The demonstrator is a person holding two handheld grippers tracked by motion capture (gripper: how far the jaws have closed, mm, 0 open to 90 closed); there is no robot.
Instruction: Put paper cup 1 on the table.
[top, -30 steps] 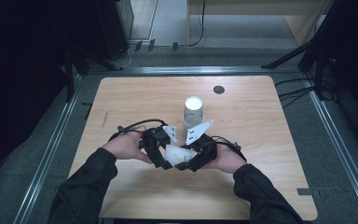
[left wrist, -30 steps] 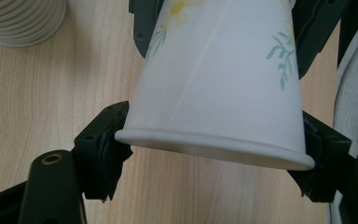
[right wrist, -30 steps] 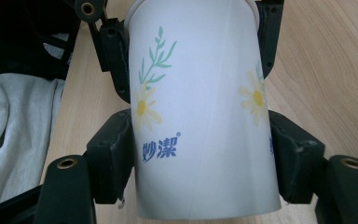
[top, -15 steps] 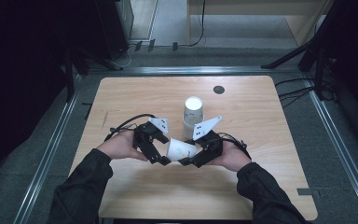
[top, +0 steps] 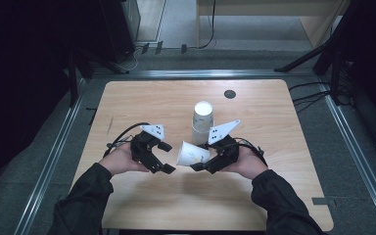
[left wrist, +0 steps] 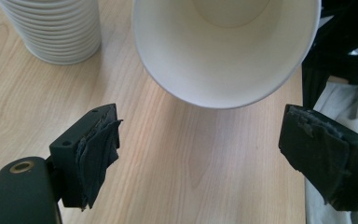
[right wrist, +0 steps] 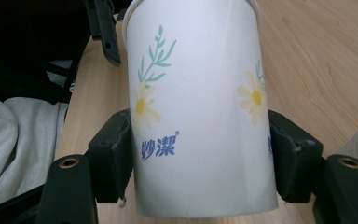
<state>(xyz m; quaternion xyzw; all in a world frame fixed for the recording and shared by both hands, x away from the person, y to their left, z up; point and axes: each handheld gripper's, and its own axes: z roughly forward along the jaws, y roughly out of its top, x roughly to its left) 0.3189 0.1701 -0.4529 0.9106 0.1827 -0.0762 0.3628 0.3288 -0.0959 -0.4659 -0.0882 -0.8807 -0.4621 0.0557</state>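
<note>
Your right gripper (top: 199, 167) is clamping a paper cup (top: 192, 153) by its sides near the closed end, both pads pressing on the printed wall in the right gripper view. The cup's base is hiding behind those jaws in the high view, and in the right gripper view (right wrist: 200, 186) its rim is running off the top edge, so you are seeing only part of the flower print on the cup (right wrist: 200, 107).

The cup is lying on its side above the table (top: 166, 103), its long axis running roughly level, the open mouth facing your left gripper (top: 166, 157) and the closed end toward your right hand (top: 245, 161). In the left gripper view you are looking straight into the cup's white inside (left wrist: 223, 51); its upper rim is cut off there.

Your left gripper's jaws have just been opening and are now standing wide, with nothing between them; the cup's mouth is sitting just ahead of the tips, apart from both pads (left wrist: 98, 154).

A stack of cups (top: 202, 122) is standing upside down just behind the held cup; whether the two are touching is hard to tell. In the left gripper view the stack's (left wrist: 56, 28) top is cropped off.
</note>
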